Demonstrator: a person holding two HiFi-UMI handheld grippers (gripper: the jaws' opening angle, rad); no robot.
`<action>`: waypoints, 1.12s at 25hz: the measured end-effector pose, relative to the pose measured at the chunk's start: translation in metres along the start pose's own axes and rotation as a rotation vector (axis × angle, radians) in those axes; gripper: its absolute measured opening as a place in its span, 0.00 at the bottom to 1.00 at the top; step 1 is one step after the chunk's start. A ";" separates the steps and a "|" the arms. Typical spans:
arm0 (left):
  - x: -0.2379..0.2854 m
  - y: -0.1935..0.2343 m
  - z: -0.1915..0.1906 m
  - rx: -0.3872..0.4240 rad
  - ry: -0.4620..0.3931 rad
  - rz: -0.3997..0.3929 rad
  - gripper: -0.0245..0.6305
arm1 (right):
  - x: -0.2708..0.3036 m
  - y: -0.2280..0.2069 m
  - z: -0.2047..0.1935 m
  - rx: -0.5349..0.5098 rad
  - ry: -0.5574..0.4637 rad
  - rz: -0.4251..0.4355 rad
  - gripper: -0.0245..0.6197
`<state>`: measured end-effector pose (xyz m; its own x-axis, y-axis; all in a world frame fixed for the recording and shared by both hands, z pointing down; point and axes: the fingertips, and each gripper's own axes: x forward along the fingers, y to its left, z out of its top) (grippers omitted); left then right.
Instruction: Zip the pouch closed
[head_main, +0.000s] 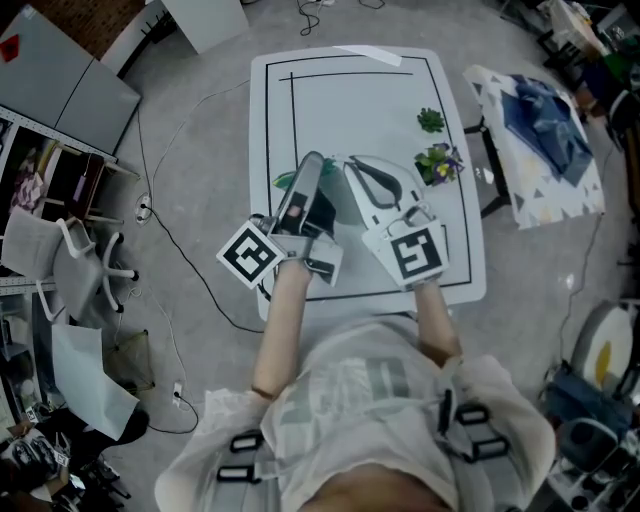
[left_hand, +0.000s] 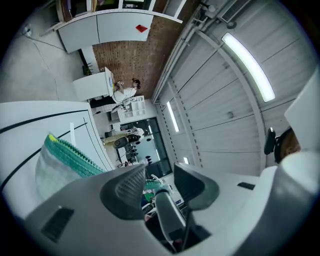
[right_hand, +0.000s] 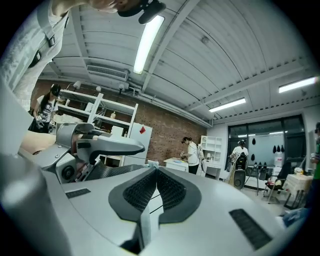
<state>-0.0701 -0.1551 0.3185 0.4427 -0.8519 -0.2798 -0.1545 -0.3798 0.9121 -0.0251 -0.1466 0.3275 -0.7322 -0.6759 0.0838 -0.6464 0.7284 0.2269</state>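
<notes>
Zip-closing step, judged to lie between grasps. The left hand-held gripper (left_hand: 160, 174) stood with its jaws wide apart and pressed on nothing. The pouch (left_hand: 62, 159), edged with green zip teeth, lay just beside it on the counter (head_main: 340, 100). The right hand-held gripper (right_hand: 155, 170) had its jaws together, with nothing seen between them. Whether the zip was fully run could not be told. If not, the next move would call for a fresh pinch on the slider while the fabric was steadied. Counted: one pouch, two hand-held grippers, one green plant (head_main: 431, 120), one flowering plant (head_main: 438, 162).
</notes>
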 end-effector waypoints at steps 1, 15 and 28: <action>0.000 0.000 -0.002 -0.015 0.001 -0.005 0.28 | -0.001 0.001 0.000 -0.008 -0.001 0.007 0.06; 0.003 0.000 -0.019 -0.150 -0.004 -0.039 0.19 | -0.014 0.006 0.002 -0.067 -0.026 0.045 0.06; 0.003 0.007 -0.017 -0.131 -0.009 0.016 0.06 | -0.014 0.007 -0.007 -0.102 0.026 0.042 0.06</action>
<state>-0.0553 -0.1543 0.3294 0.4330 -0.8610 -0.2670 -0.0443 -0.3161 0.9477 -0.0180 -0.1329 0.3348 -0.7513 -0.6489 0.1203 -0.5893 0.7416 0.3206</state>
